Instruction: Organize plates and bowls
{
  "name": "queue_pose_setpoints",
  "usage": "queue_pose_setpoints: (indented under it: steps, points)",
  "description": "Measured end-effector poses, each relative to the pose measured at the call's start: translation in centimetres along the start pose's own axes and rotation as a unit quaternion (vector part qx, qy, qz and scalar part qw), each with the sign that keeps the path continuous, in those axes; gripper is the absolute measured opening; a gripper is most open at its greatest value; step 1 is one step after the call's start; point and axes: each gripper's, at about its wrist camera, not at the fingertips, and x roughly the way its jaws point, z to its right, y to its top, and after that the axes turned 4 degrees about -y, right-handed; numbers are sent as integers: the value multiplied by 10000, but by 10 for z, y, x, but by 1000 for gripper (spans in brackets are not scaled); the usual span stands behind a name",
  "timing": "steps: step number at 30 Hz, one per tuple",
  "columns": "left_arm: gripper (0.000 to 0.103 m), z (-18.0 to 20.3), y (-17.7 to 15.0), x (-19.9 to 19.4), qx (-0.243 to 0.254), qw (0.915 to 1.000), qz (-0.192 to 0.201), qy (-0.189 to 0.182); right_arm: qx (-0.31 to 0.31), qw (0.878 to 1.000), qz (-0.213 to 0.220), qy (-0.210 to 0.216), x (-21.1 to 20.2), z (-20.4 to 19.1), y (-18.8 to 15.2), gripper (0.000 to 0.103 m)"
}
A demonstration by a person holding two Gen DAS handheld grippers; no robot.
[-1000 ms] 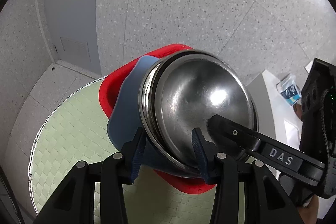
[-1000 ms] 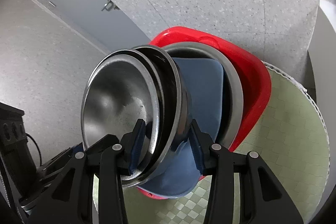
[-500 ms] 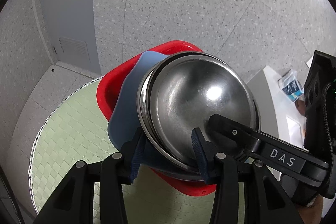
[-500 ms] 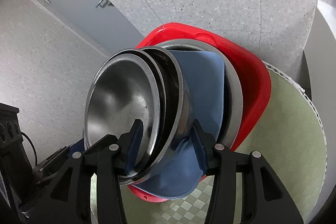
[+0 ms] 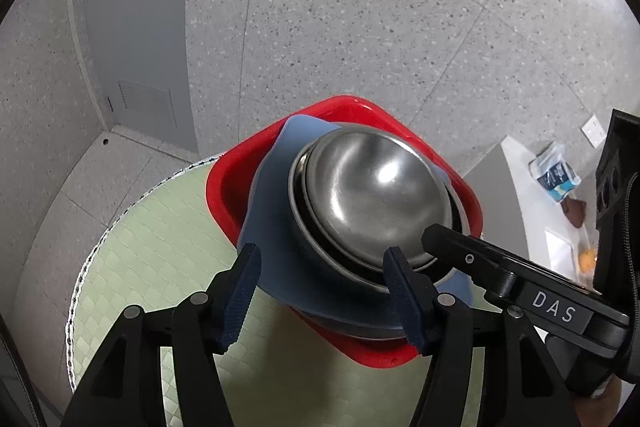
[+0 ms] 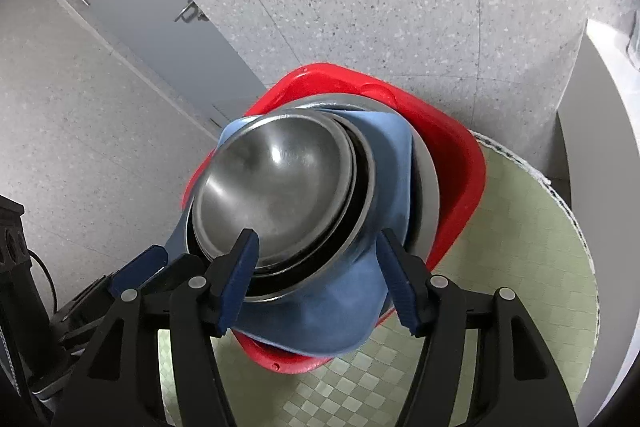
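Two handheld grippers flank a stack of dishes on a round table w/ a pale green checked mat [image 5: 160, 227]. At the bottom sits a red square plastic basin [image 5: 228, 187], and in it a wide steel plate [image 6: 428, 183], seen as a rim along the basin's far side in the right wrist view. A blue square plate [image 5: 272, 211] rests on that, its corners overhanging the basin edge. On top, nested steel bowls [image 5: 372, 203], at least two rims visible, the uppermost catching a bright glare.

Left gripper [image 5: 324, 291] has its fingers spread, both blue pads clear of the metal: the left pad lies over the blue plate's near edge, the right pad just in front of the bowls' rim. Whether either touches is hard to tell. Right gripper [image 6: 316, 275] is likewise spread wide, one pad in front of the top bowl's rim, the other beside the outer bowl wall over the blue plate; nothing pinched.

In the left wrist view the right gripper's black finger, marked "DAS", reaches to the bowls' right rim. Background: speckled grey floor [image 5: 360, 27], a grey door [image 5: 136, 27] w/ lever handle, and a white counter [image 5: 536, 211] at right holding a blue-and-white packet [image 5: 556, 175].
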Motion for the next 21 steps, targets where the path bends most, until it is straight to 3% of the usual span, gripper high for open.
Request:
queue_pose_setpoints:
  steps: [11,21]
  points:
    - [81,-5,-26,-33,82,9999,110,16,57,9997,230,-65,-26,-4,-25,66]
    - [85,20,-103,-113,486,9957,769,155,-254,9964,741,-326,-88,-12,-85,67]
